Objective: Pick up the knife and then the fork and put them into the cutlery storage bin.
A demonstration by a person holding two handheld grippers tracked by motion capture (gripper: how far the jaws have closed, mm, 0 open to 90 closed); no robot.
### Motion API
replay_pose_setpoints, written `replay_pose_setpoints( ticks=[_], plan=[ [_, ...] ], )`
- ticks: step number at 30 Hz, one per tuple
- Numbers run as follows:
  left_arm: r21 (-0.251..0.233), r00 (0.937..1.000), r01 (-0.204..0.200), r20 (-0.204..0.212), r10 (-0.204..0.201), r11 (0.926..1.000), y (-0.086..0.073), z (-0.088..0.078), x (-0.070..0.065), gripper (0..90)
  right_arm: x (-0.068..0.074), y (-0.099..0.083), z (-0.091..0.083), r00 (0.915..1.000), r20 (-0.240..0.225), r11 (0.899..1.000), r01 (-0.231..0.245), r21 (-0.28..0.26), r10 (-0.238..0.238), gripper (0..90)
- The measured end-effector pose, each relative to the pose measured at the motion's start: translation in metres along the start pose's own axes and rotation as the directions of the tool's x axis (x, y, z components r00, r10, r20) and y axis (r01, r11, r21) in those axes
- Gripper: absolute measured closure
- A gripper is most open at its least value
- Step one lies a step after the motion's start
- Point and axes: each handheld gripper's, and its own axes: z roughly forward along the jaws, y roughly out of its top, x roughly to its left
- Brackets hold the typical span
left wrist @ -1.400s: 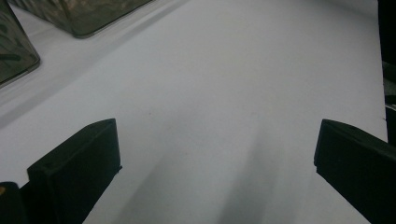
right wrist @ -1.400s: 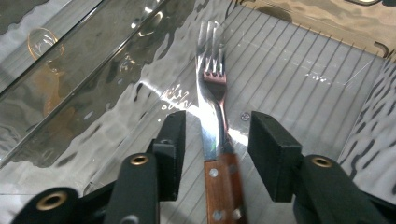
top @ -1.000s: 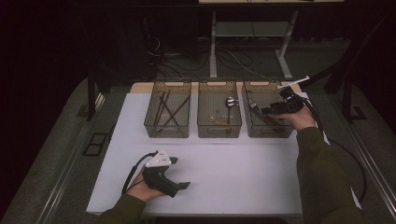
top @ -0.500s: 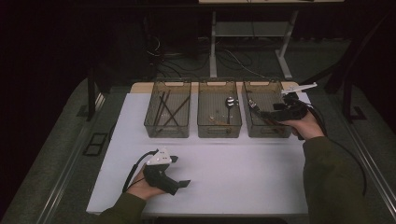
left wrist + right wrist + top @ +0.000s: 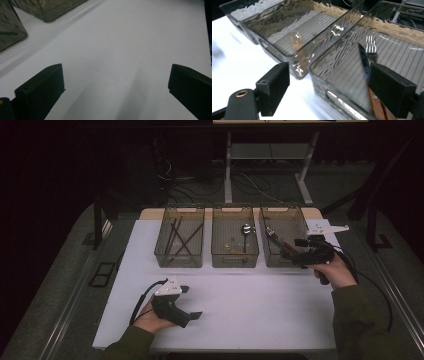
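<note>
We see a white table [image 5: 280, 310] with three smoky plastic bins in a row at its far side. The left bin [image 5: 180, 242] holds dark sticks, the middle bin [image 5: 235, 242] a spoon [image 5: 246, 230], and the right bin [image 5: 282, 240] a knife [image 5: 363, 60] and a fork [image 5: 371, 47], lying side by side on its ribbed floor.

The right gripper [image 5: 300, 252] sits at the near right corner of the right bin, and its jaws have just been opening — now they stand wide apart with nothing between them. In the right gripper view the knife and fork are just beyond the jaws, inside the bin wall. The left gripper [image 5: 192, 302] rests on the bare table near the front edge, its jaws also released and empty.

We judge the knife and fork to be light, stiff and not fragile. The metal parts look smooth and probably slippery, and they lie flat, so they are hard to pinch. The brown wooden handles — nearest the jaws — seem the better place to take hold, across the narrow sides.
</note>
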Motion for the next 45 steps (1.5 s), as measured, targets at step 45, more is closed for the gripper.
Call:
replay_pose_setpoints(
  ticks=[45],
  plan=[
    [0.001, 0.9999, 0.012, -0.012, -0.012, 0.9999, -0.002, -0.007, -0.001, 0.0, 0.074, -0.109, -0.020, 0.9885, -0.124, 0.996, 0.088, 0.008, -0.086, 17.6]
  ],
)
